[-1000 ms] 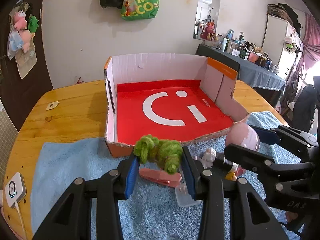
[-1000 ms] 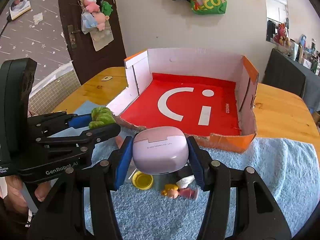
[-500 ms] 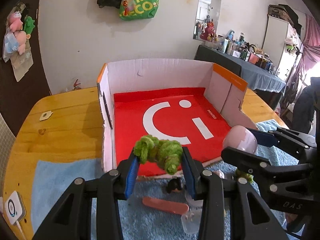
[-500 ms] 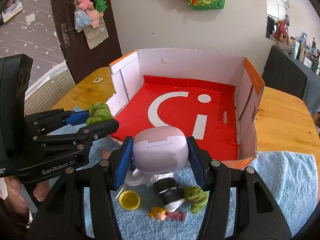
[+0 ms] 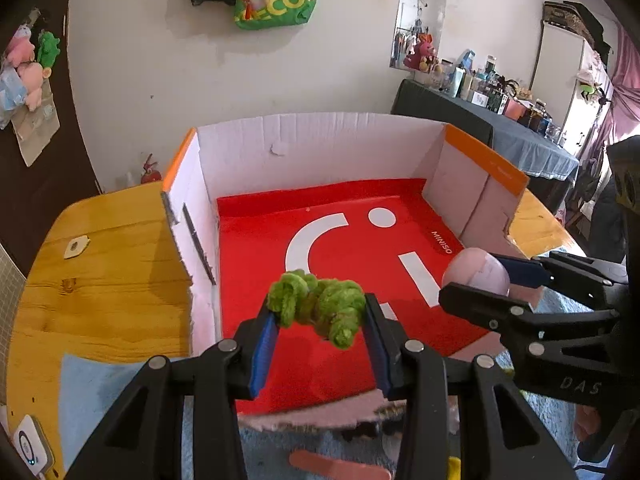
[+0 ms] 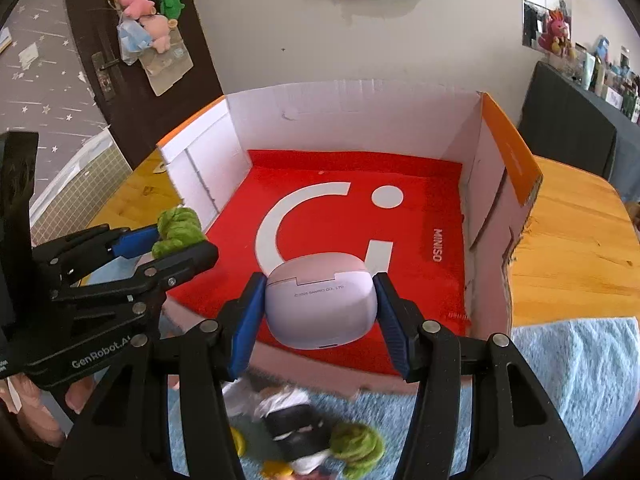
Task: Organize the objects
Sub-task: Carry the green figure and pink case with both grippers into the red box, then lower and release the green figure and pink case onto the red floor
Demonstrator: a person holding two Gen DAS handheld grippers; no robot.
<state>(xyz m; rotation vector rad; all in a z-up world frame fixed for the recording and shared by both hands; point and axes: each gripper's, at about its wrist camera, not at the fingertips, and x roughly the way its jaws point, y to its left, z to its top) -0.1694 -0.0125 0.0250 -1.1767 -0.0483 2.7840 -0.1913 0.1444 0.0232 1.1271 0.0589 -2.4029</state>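
My left gripper is shut on a fuzzy green twisted toy, held above the front of the open cardboard box with its red floor. My right gripper is shut on a pale pink earbud case, also over the box's front part. In the left wrist view the right gripper comes in from the right with the pink case. In the right wrist view the left gripper shows at the left with the green toy.
The box sits on a wooden table with a light blue towel in front. On the towel lie a pink flat piece, a small black-and-white figure, another green fuzzy toy and a yellow bit. A white device lies at the table's left.
Both grippers have moved forward from above the towel to above the box's red floor, each still holding its object. The loose things on the towel have slid toward the lower edge of view.
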